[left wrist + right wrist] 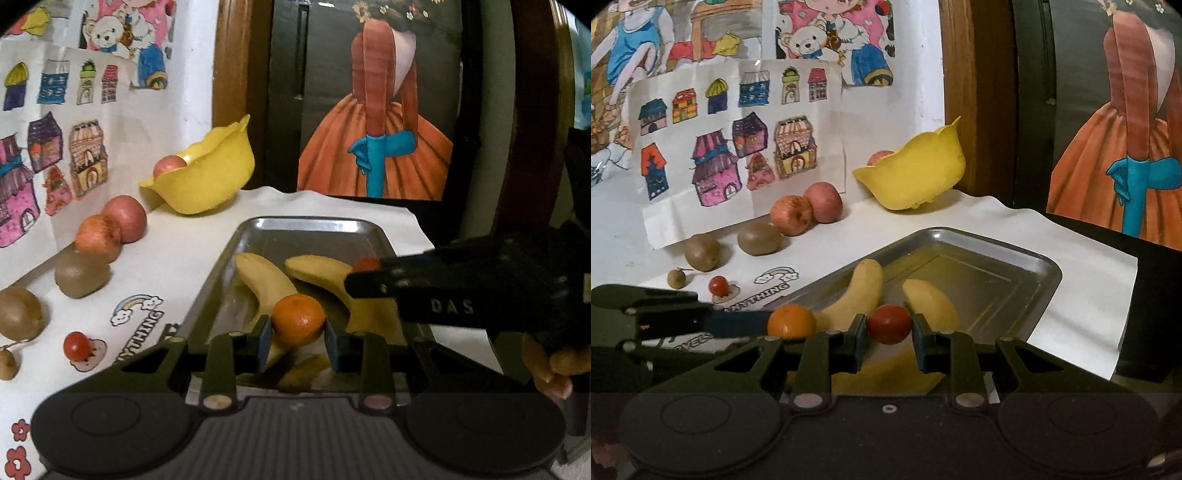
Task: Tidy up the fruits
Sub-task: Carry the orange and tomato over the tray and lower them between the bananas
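My left gripper (pixel 298 338) is shut on a small orange (pixel 298 319), held above the metal tray (pixel 306 224). In the right wrist view that orange (pixel 791 320) shows at the left, between the left gripper's fingers. My right gripper (pixel 888 334) is shut on a cherry tomato (pixel 888 323) over the same tray (pixel 1015 254); this tomato (pixel 366 263) peeks out at the right gripper's tip in the left wrist view. Bananas (pixel 264 280) (pixel 862 291) lie in the tray under both grippers.
Along the wall stand a yellow bowl (pixel 207 177) holding an apple (pixel 169 165), two apples (pixel 110 230), two kiwis (pixel 81 275), a small brown fruit (pixel 676 277) and another cherry tomato (pixel 77 345). A framed painting (pixel 376 110) leans behind the tray. Fingers of a hand (pixel 554 373) show at right.
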The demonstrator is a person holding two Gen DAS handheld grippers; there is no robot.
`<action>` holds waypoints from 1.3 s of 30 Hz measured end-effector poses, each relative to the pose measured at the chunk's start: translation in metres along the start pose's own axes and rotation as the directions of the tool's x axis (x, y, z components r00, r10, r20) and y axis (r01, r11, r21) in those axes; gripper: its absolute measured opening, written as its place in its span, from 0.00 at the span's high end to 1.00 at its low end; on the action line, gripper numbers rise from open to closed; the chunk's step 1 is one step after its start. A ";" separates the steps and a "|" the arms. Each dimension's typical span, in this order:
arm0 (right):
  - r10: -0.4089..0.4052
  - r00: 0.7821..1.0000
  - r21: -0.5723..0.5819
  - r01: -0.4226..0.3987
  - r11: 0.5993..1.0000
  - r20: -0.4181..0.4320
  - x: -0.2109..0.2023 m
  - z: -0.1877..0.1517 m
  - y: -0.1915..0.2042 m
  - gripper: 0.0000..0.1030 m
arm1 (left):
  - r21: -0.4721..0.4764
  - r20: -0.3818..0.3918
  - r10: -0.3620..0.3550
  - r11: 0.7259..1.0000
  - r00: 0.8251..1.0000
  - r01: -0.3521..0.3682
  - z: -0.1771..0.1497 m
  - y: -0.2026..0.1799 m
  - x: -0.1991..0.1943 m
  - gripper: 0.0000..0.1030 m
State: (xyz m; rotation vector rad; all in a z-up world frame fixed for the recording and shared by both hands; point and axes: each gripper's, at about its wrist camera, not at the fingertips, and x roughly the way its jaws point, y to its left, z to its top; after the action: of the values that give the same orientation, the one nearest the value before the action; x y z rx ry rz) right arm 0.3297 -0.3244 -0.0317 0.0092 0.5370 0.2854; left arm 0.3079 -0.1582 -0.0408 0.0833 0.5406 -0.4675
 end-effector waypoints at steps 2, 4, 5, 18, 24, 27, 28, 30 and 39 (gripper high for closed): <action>0.010 1.000 0.012 -0.010 1.000 -0.007 0.004 0.000 -0.004 0.73 | 0.003 -0.005 0.003 1.000 1.000 -0.003 0.000 -0.001 0.003 0.67; 0.014 1.000 0.016 -0.014 1.000 -0.012 0.008 0.000 -0.006 0.73 | 0.008 -0.006 0.005 1.000 1.000 -0.005 0.000 -0.002 0.004 0.67; 0.015 1.000 0.015 -0.015 1.000 -0.014 0.009 0.000 -0.007 0.73 | 0.010 -0.005 0.007 1.000 1.000 -0.007 0.000 -0.004 0.004 0.67; 0.025 0.999 0.014 -0.024 1.000 -0.022 0.016 -0.002 -0.008 0.73 | 0.028 -0.006 0.000 1.000 1.000 0.000 0.001 -0.008 0.009 0.67; 0.024 0.999 0.016 -0.023 1.000 -0.021 0.015 -0.002 -0.007 0.72 | 0.031 -0.007 0.001 1.000 1.000 -0.001 0.001 -0.009 0.009 0.66; 0.024 0.999 0.015 -0.024 1.000 -0.021 0.016 -0.002 -0.007 0.71 | 0.034 -0.007 0.001 0.999 1.000 0.000 0.001 -0.010 0.009 0.66; 0.026 0.999 0.016 -0.026 1.000 -0.022 0.016 -0.002 -0.007 0.71 | 0.033 -0.009 -0.002 0.999 1.000 0.002 0.001 -0.010 0.009 0.65; 0.025 0.999 0.017 -0.025 1.000 -0.020 0.015 -0.002 -0.007 0.71 | 0.034 -0.009 -0.001 0.999 1.000 0.001 0.001 -0.010 0.009 0.65; 0.014 1.000 0.032 -0.014 0.999 0.006 0.005 0.000 -0.011 0.66 | 0.023 -0.008 -0.003 1.000 1.000 0.003 0.001 -0.010 0.007 0.51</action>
State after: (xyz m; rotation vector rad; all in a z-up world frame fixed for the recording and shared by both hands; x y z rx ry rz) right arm 0.3373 -0.3335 -0.0350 0.0446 0.5362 0.2907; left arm 0.3097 -0.1699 -0.0431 0.1064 0.5438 -0.4766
